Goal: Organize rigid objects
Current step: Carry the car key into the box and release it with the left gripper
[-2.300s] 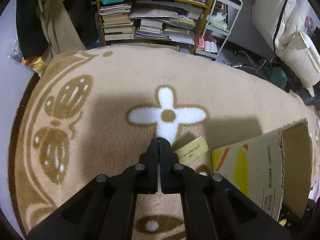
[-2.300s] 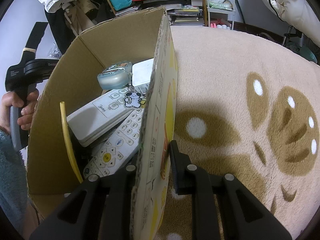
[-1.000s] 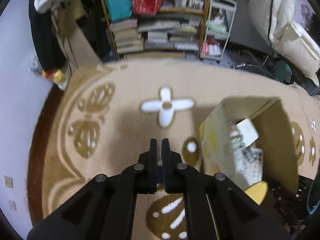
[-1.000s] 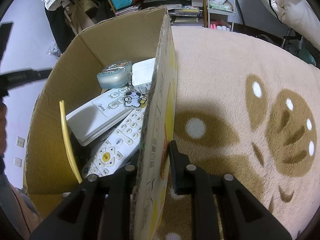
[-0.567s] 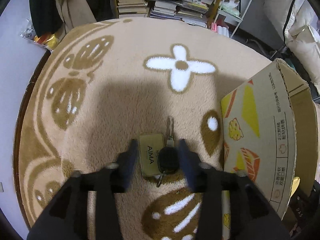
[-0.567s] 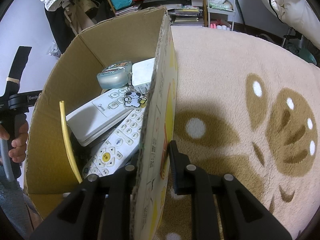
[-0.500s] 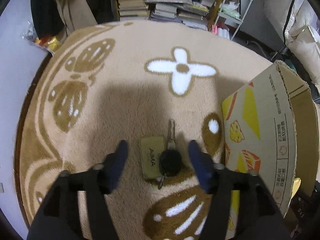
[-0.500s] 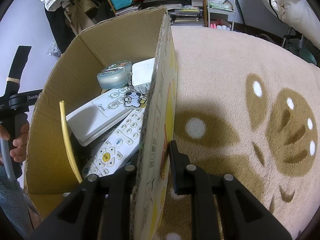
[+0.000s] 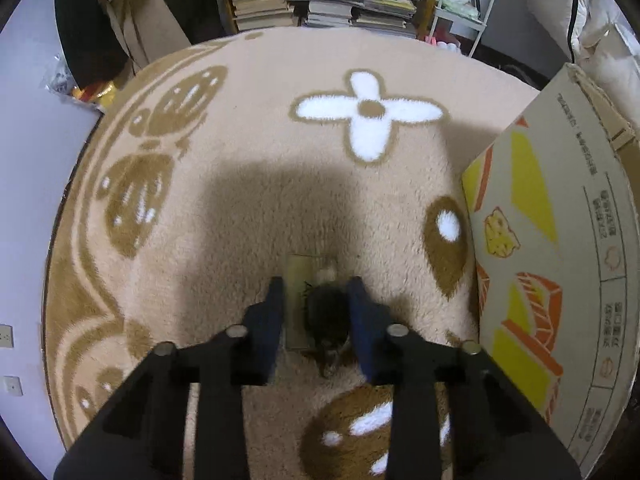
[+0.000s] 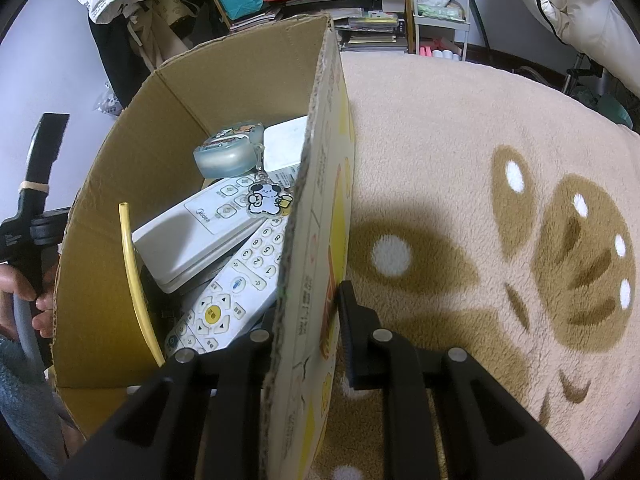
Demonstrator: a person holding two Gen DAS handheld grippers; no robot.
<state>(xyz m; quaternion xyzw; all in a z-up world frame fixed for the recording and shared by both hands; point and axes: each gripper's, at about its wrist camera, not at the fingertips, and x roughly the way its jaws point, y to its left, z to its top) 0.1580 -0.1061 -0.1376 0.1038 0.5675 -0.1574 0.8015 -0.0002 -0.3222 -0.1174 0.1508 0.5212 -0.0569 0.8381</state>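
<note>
On the beige rug, a key bunch lies between my left gripper's (image 9: 316,286) fingers: a black-headed key (image 9: 326,314) beside an olive tag (image 9: 298,280). The jaws are closing, and the pads touch the tag on one side and the key head on the other. My right gripper (image 10: 310,300) is shut on the side wall of the open cardboard box (image 10: 316,208), one finger inside and one outside. Inside the box lie a white air-conditioner remote (image 10: 200,232), a white TV remote (image 10: 240,280), a pale blue case (image 10: 228,152) with a cartoon charm (image 10: 266,198), and a white block (image 10: 284,148).
The box's printed outer wall (image 9: 540,240) stands close to the right of the keys. A yellow curved strip (image 10: 132,264) leans inside the box. A person's hand (image 10: 24,296) grips the left tool's handle beyond the box. Bookshelves (image 9: 328,0) and a white cart (image 9: 468,0) line the far rug edge.
The left gripper came down over the key bunch with jaws spread wide, then narrowed them around the tag and key head. The right gripper and the box have not moved.
</note>
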